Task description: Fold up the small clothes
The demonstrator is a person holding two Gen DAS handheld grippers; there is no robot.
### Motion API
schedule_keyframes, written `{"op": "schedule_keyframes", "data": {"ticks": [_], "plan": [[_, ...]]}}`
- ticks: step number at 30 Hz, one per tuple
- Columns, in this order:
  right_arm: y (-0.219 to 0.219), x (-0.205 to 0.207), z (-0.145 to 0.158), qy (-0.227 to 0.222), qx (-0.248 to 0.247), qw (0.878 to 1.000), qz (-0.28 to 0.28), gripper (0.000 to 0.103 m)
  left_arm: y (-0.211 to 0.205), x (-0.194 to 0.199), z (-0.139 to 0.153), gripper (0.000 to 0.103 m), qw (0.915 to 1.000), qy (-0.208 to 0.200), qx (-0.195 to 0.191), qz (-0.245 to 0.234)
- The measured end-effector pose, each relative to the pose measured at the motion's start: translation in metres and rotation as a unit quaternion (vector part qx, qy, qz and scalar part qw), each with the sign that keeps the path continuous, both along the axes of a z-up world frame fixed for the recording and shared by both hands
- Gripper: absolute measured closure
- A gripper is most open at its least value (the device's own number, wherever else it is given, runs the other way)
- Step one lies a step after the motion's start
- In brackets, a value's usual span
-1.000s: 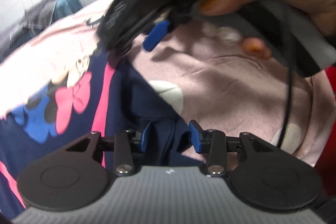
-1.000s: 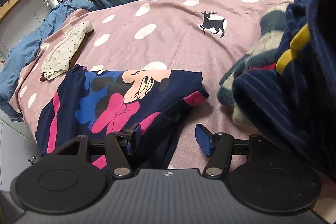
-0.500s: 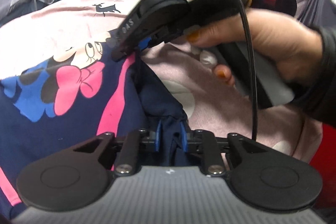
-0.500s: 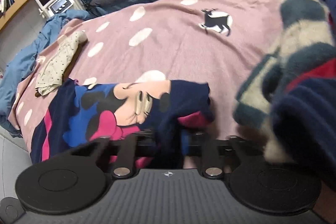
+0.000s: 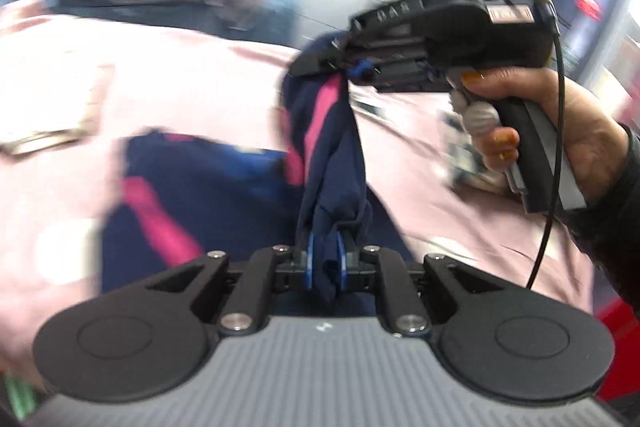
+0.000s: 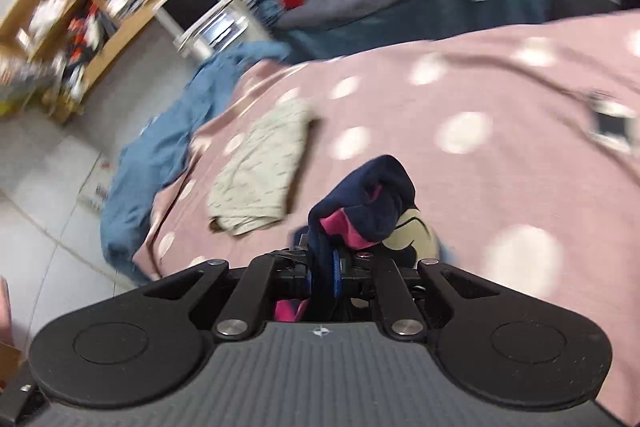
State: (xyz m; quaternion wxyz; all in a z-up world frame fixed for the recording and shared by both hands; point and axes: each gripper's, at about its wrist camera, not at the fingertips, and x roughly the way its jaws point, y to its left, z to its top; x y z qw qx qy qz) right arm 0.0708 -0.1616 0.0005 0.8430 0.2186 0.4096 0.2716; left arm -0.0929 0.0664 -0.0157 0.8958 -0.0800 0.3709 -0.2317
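Two grippers | left gripper point(image 5: 325, 258) and right gripper point(image 6: 323, 269) fingers clenched on navy garment point(image 5: 332, 155) edge | lifted above pink bedspread point(image 6: 500, 95)

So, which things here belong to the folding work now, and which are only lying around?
In the job:
- navy garment, pinched at two points
- left gripper, shut on it
- right gripper, shut on it

Lying about:
- cream dotted cloth on the pink bedspread
- blue fabric hanging off the bed edge
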Motion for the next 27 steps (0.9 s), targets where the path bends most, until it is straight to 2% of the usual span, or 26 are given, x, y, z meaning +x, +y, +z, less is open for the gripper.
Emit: {"op": "schedule_keyframes", "data": {"ticks": [2,3,6,7,9,11,12,14,15,16,17,18,19,21,23,25,26,27], "plan": [[0.037,0.015,-0.014,0.023,0.012,1.000,0.013,0.086,0.036,0.002,-0.007,0.091,0.9986,0.015,0.007,0.051],[0.055,0.021,-0.022,0.026,0.002,0.999,0.020,0.087,0.052,0.005,-0.013,0.091,0.9970,0.024,0.011,0.073],[0.102,0.030,-0.048,0.018,-0.064,0.997,0.026,0.085,0.086,0.013,-0.040,0.091,0.9911,0.059,0.021,0.118],[0.112,0.032,-0.059,0.019,-0.080,0.996,0.020,0.081,0.095,0.014,-0.051,0.091,0.9888,0.071,0.018,0.130],[0.120,0.039,-0.076,0.018,-0.090,0.996,0.024,0.067,0.107,0.017,-0.067,0.091,0.9858,0.091,0.004,0.141],[0.129,0.039,-0.088,0.004,-0.095,0.994,0.052,0.042,0.114,0.015,-0.076,0.085,0.9836,0.094,0.016,0.153],[0.129,0.037,-0.089,-0.005,-0.095,0.993,0.064,0.039,0.115,0.014,-0.078,0.082,0.9827,0.096,0.029,0.155],[0.122,0.028,-0.081,-0.032,-0.097,0.993,0.063,0.035,0.118,0.014,-0.073,0.058,0.9835,0.089,0.024,0.155],[0.115,0.025,-0.072,-0.045,-0.094,0.993,0.060,0.030,0.120,0.012,-0.068,0.052,0.9846,0.081,0.014,0.154],[0.104,0.020,-0.061,-0.063,-0.085,0.993,0.058,0.022,0.124,0.010,-0.062,0.039,0.9857,0.072,0.004,0.152],[0.093,0.015,-0.050,-0.081,-0.075,0.992,0.054,0.012,0.126,0.009,-0.056,0.031,0.9864,0.065,-0.008,0.151],[0.080,0.007,-0.040,-0.100,-0.066,0.992,0.049,0.007,0.129,0.010,-0.050,0.027,0.9872,0.058,-0.022,0.147],[0.071,0.001,-0.032,-0.112,-0.063,0.991,0.046,0.000,0.132,0.013,-0.047,0.020,0.9881,0.057,-0.037,0.138],[0.048,-0.012,-0.022,-0.121,-0.066,0.990,0.039,0.000,0.130,0.025,-0.047,0.016,0.9898,0.070,-0.051,0.114],[0.026,-0.020,-0.025,-0.105,-0.067,0.991,0.040,0.000,0.119,0.033,-0.050,0.016,0.9921,0.080,-0.018,0.096],[0.003,-0.029,-0.037,-0.069,-0.063,0.995,0.032,0.000,0.107,0.042,-0.058,0.016,0.9938,0.085,0.009,0.071],[-0.009,-0.033,-0.046,-0.048,-0.058,0.997,0.026,0.000,0.105,0.046,-0.064,0.017,0.9931,0.096,0.003,0.067],[-0.020,-0.036,-0.054,-0.026,-0.052,0.998,0.021,0.000,0.105,0.050,-0.070,0.017,0.9920,0.110,-0.018,0.061]]}}
